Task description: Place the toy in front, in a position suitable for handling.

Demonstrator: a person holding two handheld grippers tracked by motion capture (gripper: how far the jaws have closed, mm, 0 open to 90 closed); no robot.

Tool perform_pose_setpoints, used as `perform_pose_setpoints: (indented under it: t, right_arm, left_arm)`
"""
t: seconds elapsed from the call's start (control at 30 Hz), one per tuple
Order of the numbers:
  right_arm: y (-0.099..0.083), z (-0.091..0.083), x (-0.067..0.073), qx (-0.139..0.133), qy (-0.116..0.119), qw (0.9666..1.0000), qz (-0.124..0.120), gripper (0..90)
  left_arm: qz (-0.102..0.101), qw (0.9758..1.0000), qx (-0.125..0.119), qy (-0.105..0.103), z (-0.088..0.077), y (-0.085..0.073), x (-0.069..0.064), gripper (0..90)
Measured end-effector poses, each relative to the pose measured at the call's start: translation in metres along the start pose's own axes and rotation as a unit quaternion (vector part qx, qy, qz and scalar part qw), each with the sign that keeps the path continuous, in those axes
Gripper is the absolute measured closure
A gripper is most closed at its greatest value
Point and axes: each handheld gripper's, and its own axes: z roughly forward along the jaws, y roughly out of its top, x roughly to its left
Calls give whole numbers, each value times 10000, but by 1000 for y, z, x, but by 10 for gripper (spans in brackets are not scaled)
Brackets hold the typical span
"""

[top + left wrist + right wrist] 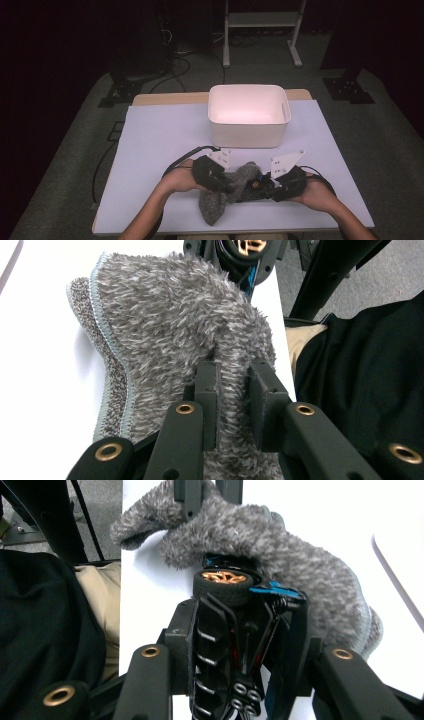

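Observation:
A fuzzy grey sock (217, 200) lies on the white table (160, 145) near its front edge. My left gripper (227, 186) is shut on a pinched fold of the sock (170, 320), and its jaws (234, 371) squeeze the pile between them. From the right, my right gripper (264, 185) is shut on a black toy car (235, 630) with a gold-hubbed wheel and blue trim. The car's nose touches the sock (280, 550) at its opening. The left gripper's jaws (207, 492) bite the sock at the top of the right gripper view. The car's wheel (245, 247) peeks over the sock.
A white plastic bin (248, 131) stands just behind the two hands, at the table's middle back. Both grippers' cables (175, 165) trail on the table. A white frame (262, 30) stands on the floor beyond. The person's dark clothing (360, 390) is close to the front edge.

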Motion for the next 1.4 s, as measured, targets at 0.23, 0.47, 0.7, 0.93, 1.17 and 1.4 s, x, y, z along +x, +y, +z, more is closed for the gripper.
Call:
perform_pose_setpoints:
  t: [0.23,0.47,0.7,0.93,1.17,1.4]
  right_arm:
    - [-25,-1,0,-18,-2,9998,192,566]
    - [-53,7,1,125,-5,9994,324,567]
    - [-47,11,0,238,16,9991,341,537]
    - [-34,29,-2,403,172,9987,268,542]
    - [-27,35,-12,197,333,9991,193,554]
    - [-9,49,-25,95,445,9989,63,555]
  left_arm:
    - [-47,10000,49,-46,5,-1,1,770]
    - [-32,9998,166,-91,11,-1,2,766]
    - [-15,9999,107,-75,8,-1,2,770]
    - [-115,9999,39,63,-7,-11,3,770]
    - [-350,9987,-212,299,-37,-31,6,771]
    - [-734,9940,-401,704,-77,-60,10,779]
